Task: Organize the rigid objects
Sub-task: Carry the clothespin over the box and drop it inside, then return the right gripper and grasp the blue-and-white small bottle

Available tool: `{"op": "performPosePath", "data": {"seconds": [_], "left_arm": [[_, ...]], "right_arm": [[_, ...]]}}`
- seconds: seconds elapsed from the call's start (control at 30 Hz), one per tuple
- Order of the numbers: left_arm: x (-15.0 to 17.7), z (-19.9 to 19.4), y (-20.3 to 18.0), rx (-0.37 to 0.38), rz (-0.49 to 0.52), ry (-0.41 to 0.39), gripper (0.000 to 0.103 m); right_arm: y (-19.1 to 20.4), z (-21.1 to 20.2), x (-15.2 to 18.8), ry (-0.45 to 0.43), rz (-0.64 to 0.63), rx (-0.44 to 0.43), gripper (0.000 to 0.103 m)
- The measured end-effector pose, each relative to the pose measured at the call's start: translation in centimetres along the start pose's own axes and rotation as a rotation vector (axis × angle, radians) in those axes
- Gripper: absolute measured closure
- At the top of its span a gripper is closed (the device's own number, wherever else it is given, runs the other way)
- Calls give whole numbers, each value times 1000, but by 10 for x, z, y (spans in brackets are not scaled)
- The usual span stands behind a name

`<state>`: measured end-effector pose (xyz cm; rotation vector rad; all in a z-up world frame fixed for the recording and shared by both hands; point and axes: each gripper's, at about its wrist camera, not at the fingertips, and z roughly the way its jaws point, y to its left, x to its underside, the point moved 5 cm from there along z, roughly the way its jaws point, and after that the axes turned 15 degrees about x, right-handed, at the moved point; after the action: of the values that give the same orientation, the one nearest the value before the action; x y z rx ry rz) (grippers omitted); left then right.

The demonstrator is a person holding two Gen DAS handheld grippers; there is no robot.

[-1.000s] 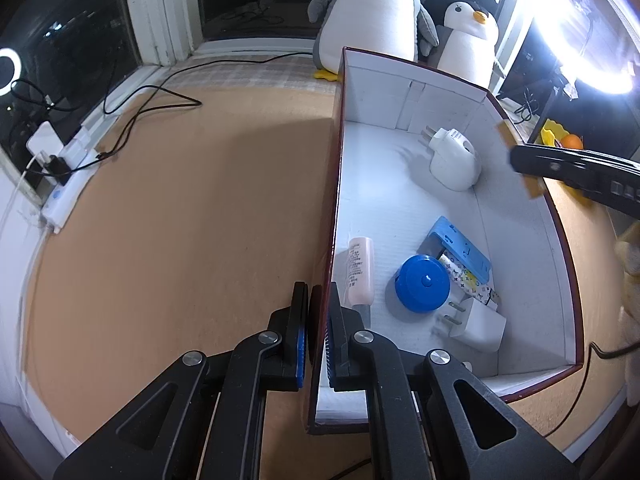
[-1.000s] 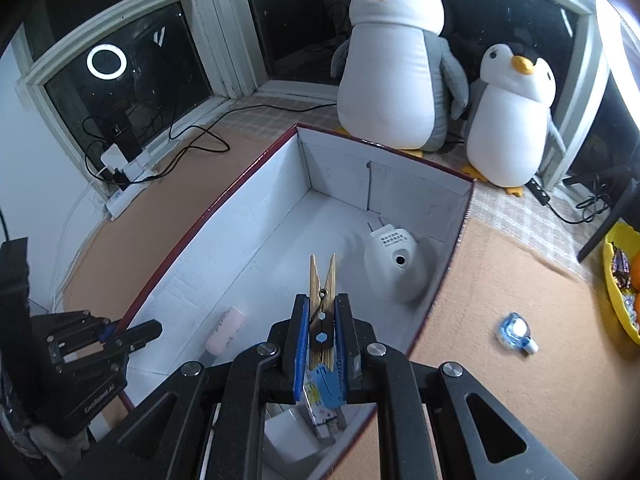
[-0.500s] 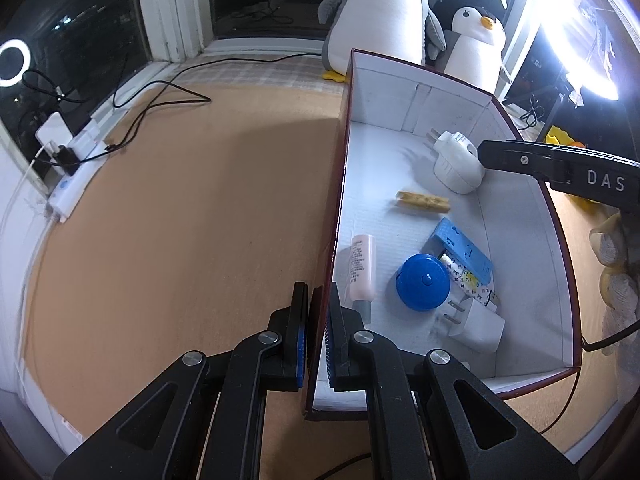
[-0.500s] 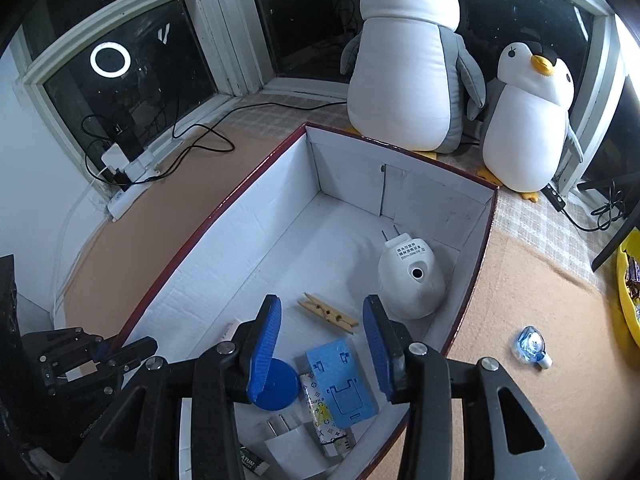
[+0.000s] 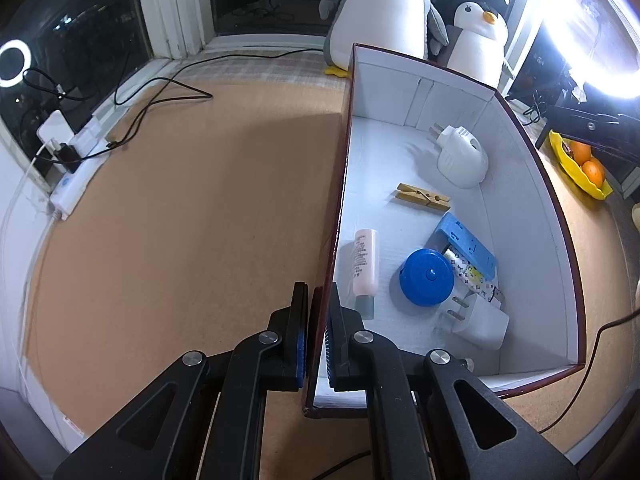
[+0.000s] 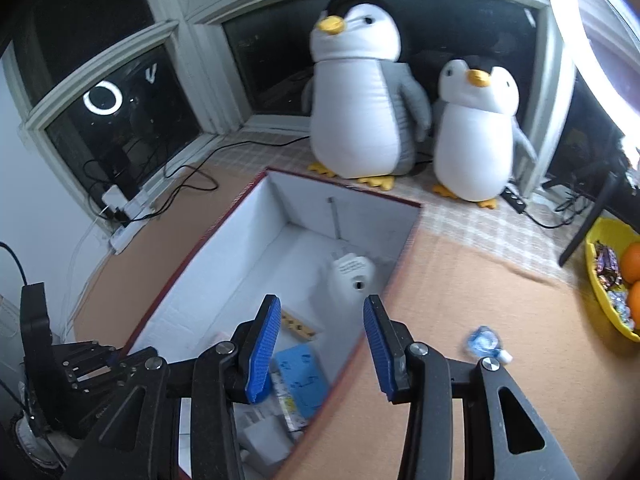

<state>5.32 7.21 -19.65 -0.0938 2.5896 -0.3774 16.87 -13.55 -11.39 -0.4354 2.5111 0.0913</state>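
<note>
Clothespin (image 5: 423,197), light and stiff, is best gripped across its flat sides; left gripper (image 5: 317,338) is clamped on box wall (image 5: 340,184), right gripper (image 6: 320,344) is parted, empty.

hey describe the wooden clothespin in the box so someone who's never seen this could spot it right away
Find the open white-lined box with the dark red rim in front of the two plush penguins. On its floor, the clothespin lies flat between the white rounded plug-in device toward the far wall and the blue card nearer the camera. It is the only tan wooden piece there; its neighbours are white, blue or pink.
</note>
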Motion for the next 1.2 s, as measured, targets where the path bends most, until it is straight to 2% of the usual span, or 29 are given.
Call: {"op": "performPosePath", "data": {"seconds": [0.23,0.4,0.57,0.73,0.97,1.2], "left_arm": [[1,3,1,-3,11,16,97],[-1,5,2,-8,13,25,97],[-2,7,2,-13,13,33,97],[1,10,1,-24,14,46,97],[1,11,1,-41,22,63,97],[2,10,4,-55,1,59,97]], "right_arm": [[-70,10,12,38,90,76,62],[-114,38,29,112,95,138,62],[-138,65,46,197,81,180,62],[-144,84,58,232,54,172,62],[-138,95,61,227,-24,159,59],[-119,114,56,255,-159,126,57]]}}
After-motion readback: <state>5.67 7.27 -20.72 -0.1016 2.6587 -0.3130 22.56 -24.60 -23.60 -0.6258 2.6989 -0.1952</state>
